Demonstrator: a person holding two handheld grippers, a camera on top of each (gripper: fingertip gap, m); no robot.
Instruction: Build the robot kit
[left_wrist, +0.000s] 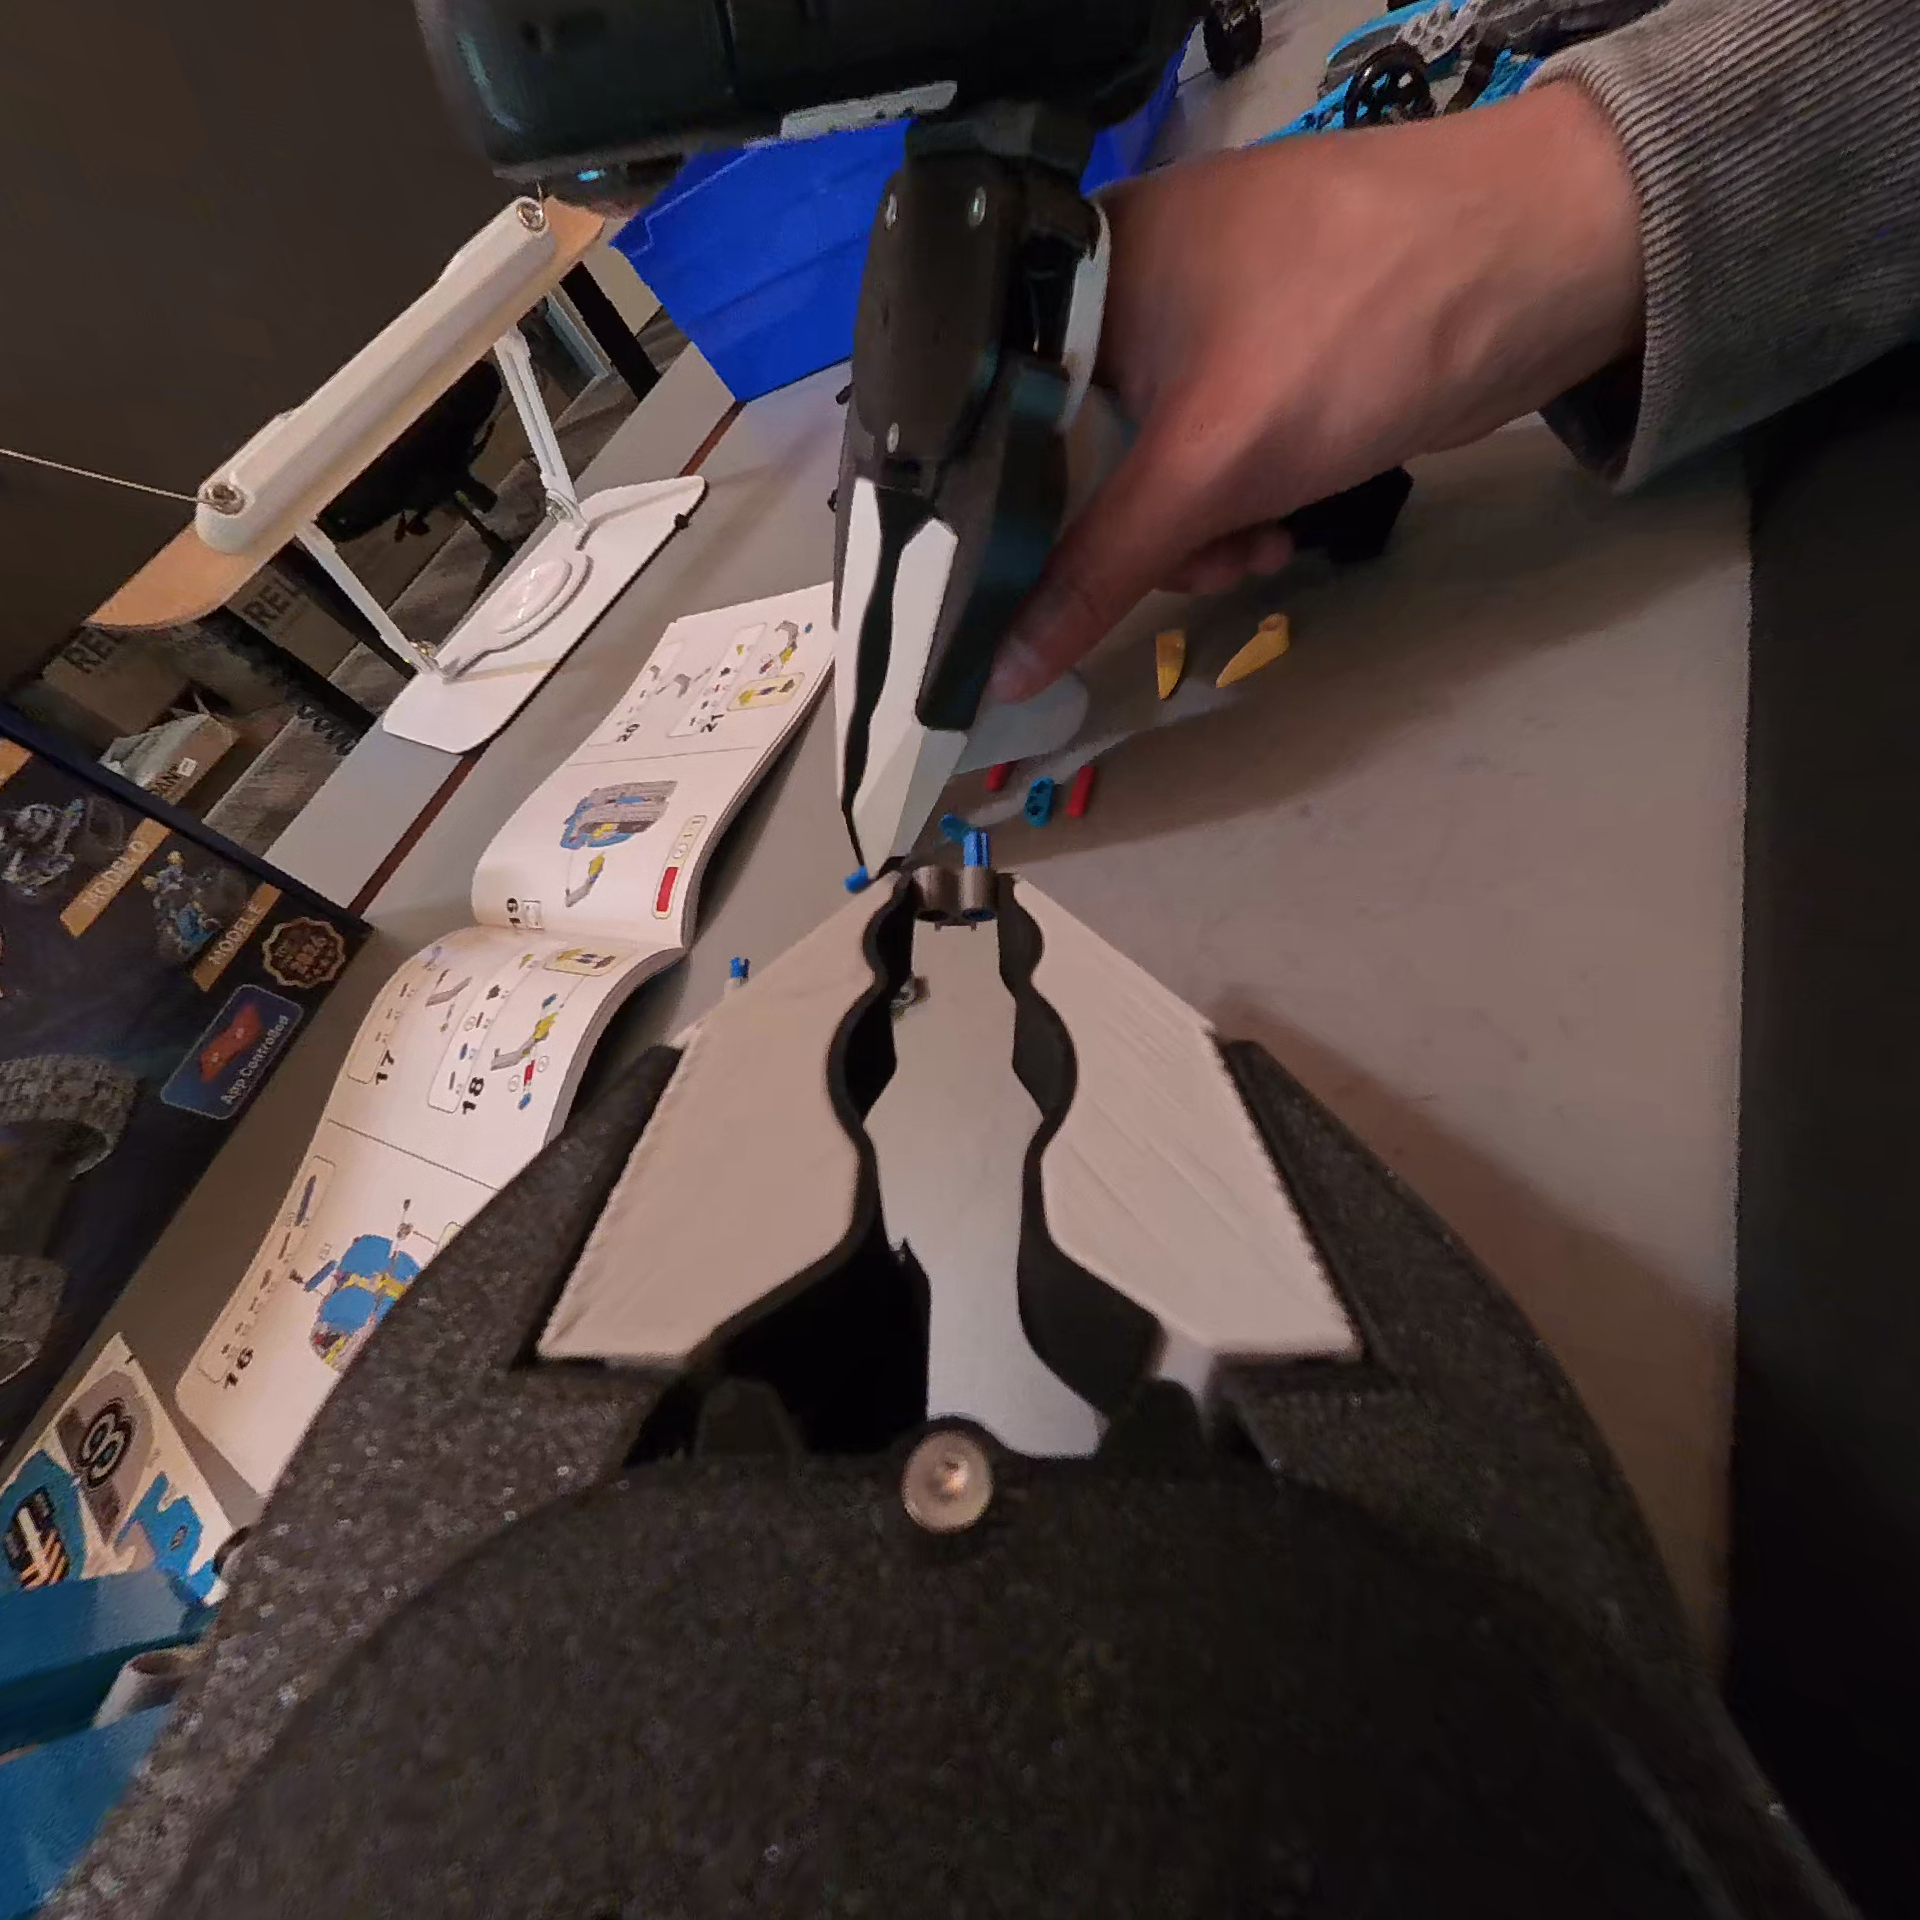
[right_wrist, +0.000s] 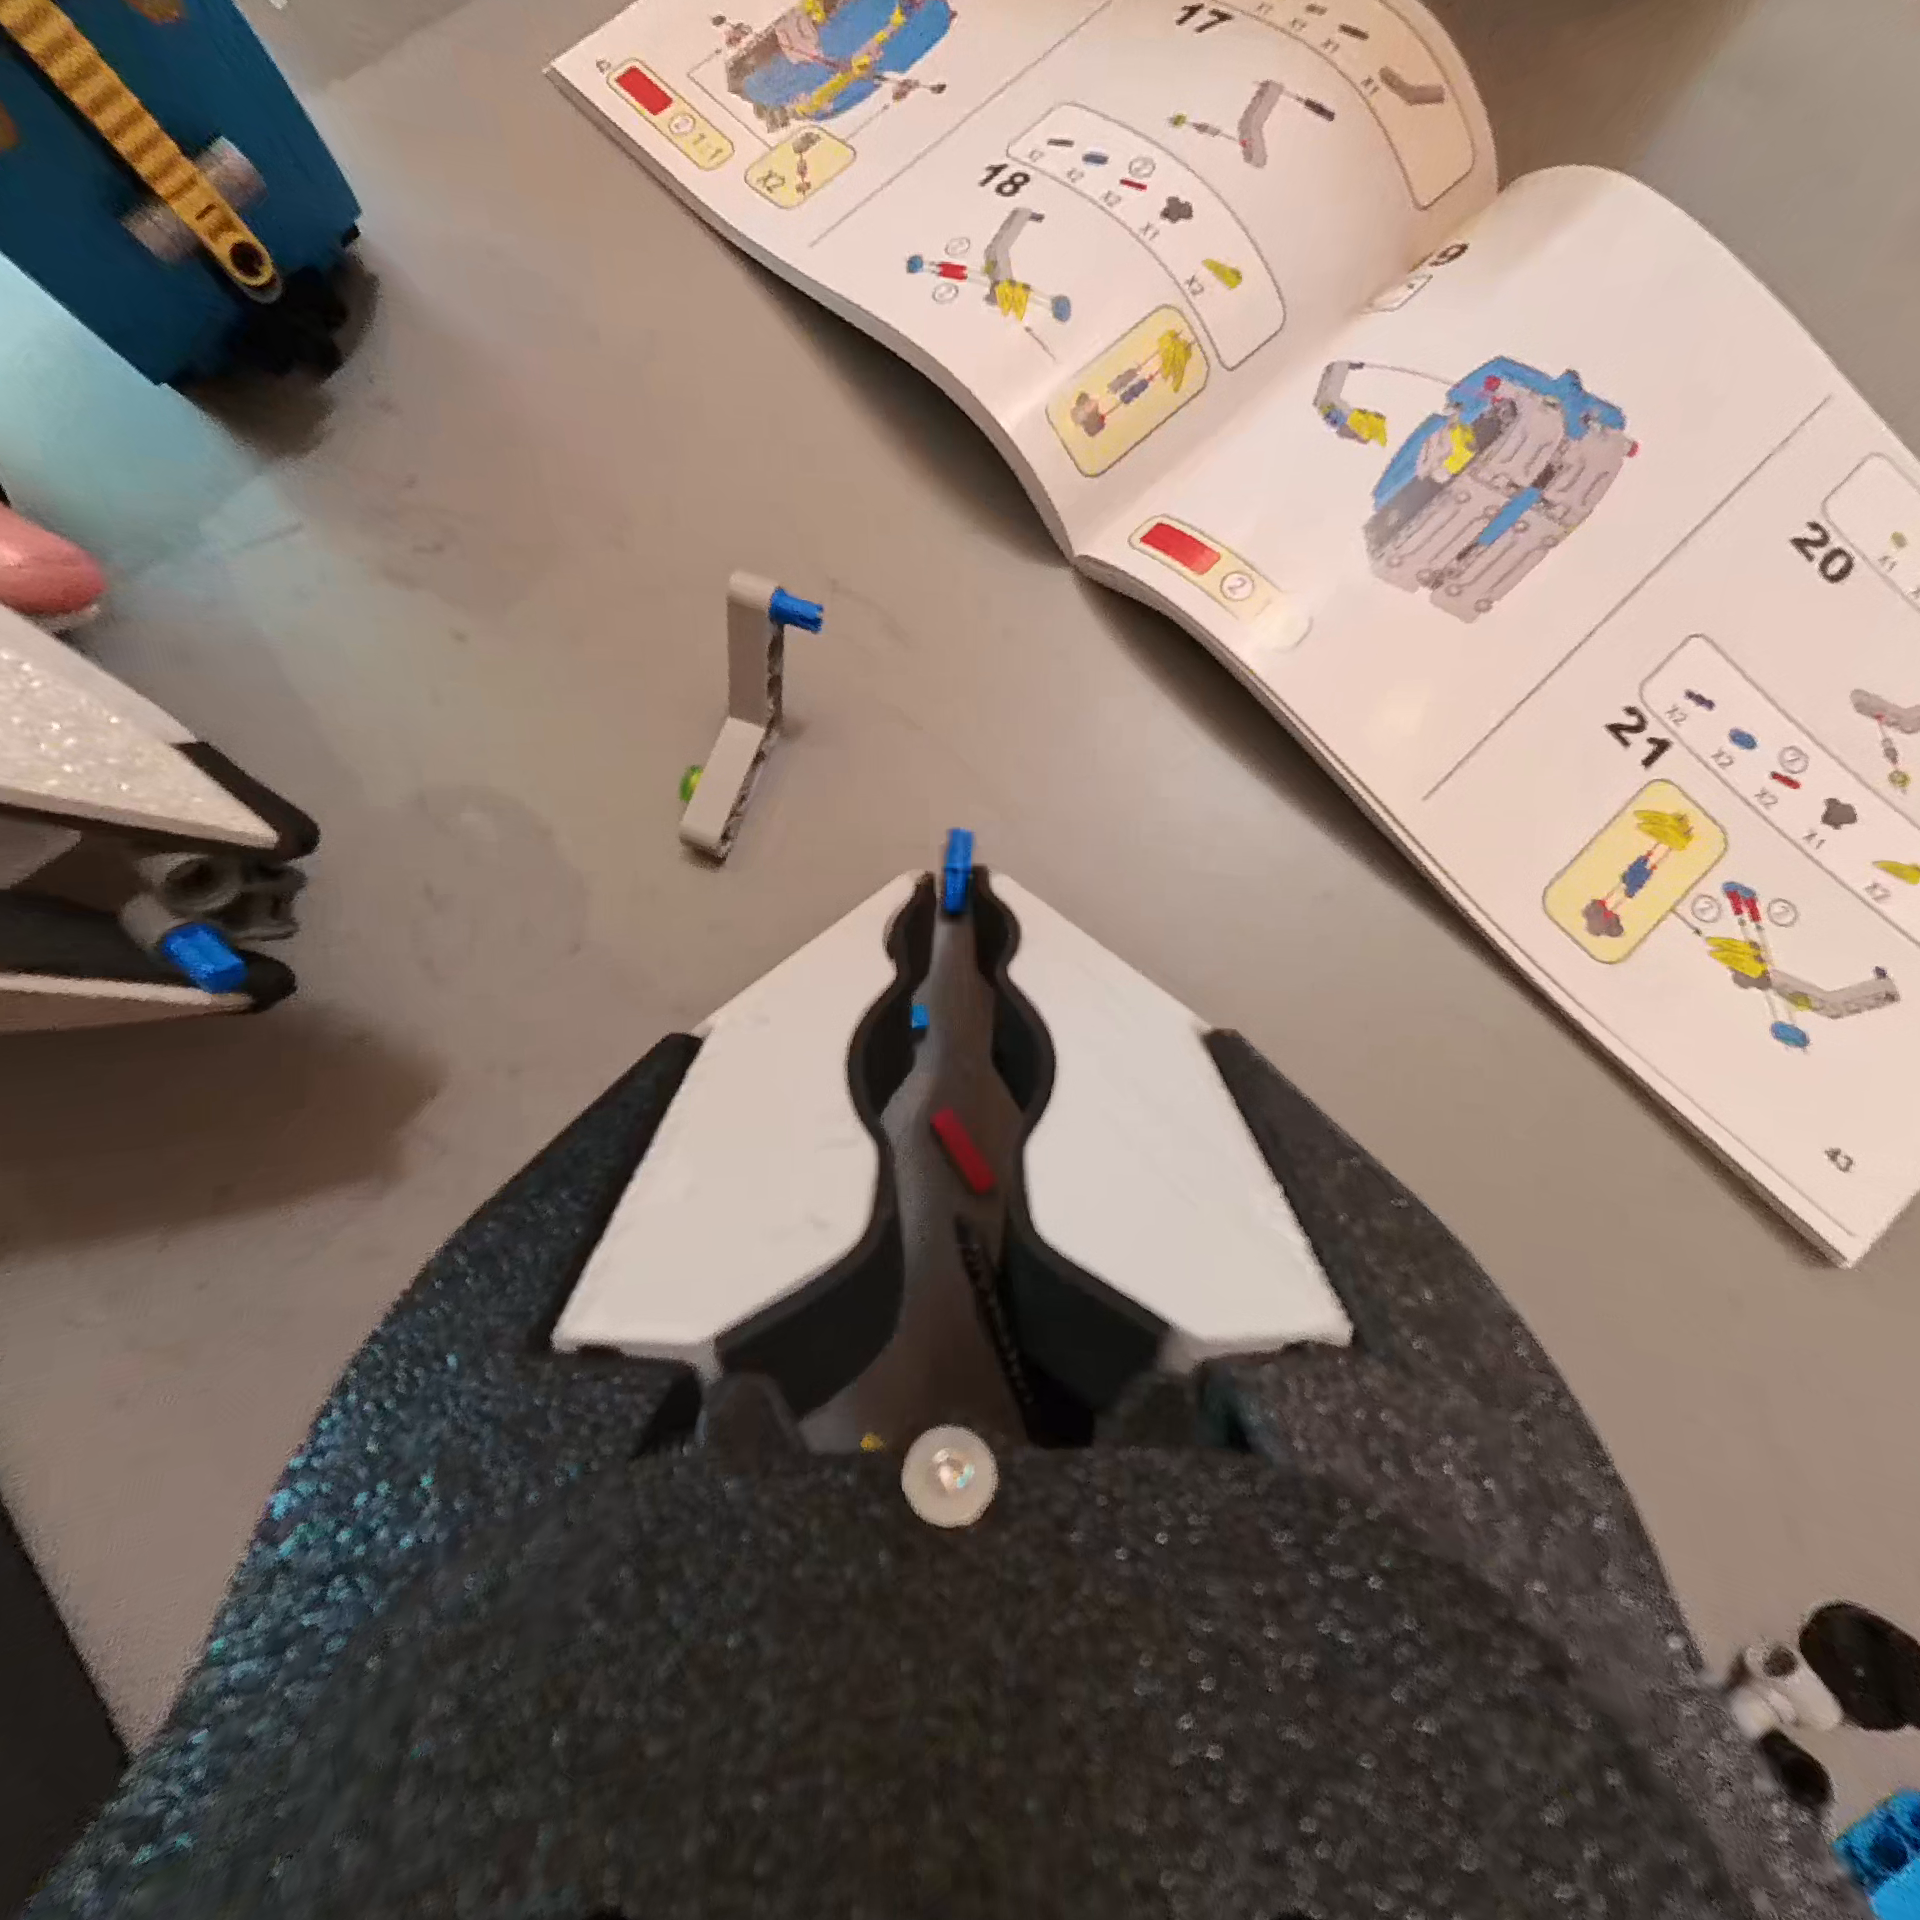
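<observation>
**Left wrist view and right wrist view: both grippers clamped on small building-toy parts**

Left wrist view: the left gripper (left_wrist: 951, 899) has its jaws clenched on a small grey connector (left_wrist: 951, 896) that carries a blue pin (left_wrist: 975, 850). The right gripper (left_wrist: 883, 847) stands immediately beyond these tips, pointing downward, held by a hand (left_wrist: 1320, 416) in a grey ribbed sleeve (left_wrist: 1766, 208).

Right wrist view: the right gripper (right_wrist: 956, 883) has its jaws pressed together on a second blue pin (right_wrist: 956, 871), whose end projects past the tips. The left gripper (right_wrist: 265, 904) appears at the left edge with the grey connector (right_wrist: 223, 888) and its blue pin (right_wrist: 203, 956) between its fingers.

Surroundings:
- A grey angled beam (right_wrist: 740, 717) lies on the grey table (right_wrist: 520, 468) just ahead of the right gripper, apart from it. It has a blue pin at one end and a green one at the other.
- An open instruction booklet (right_wrist: 1403, 416) lies to the right of the beam.
- Two red pins (left_wrist: 1081, 788), a blue connector (left_wrist: 1039, 802) and two yellow pointed pieces (left_wrist: 1252, 652) lie on the table beyond the grippers.
- A white desk lamp (left_wrist: 499, 540), a blue bin (left_wrist: 769, 260) and a dark printed box (left_wrist: 135, 966) stand farther out.
- A partly built blue model with black wheels (left_wrist: 1392, 83) sits at the far edge.
</observation>
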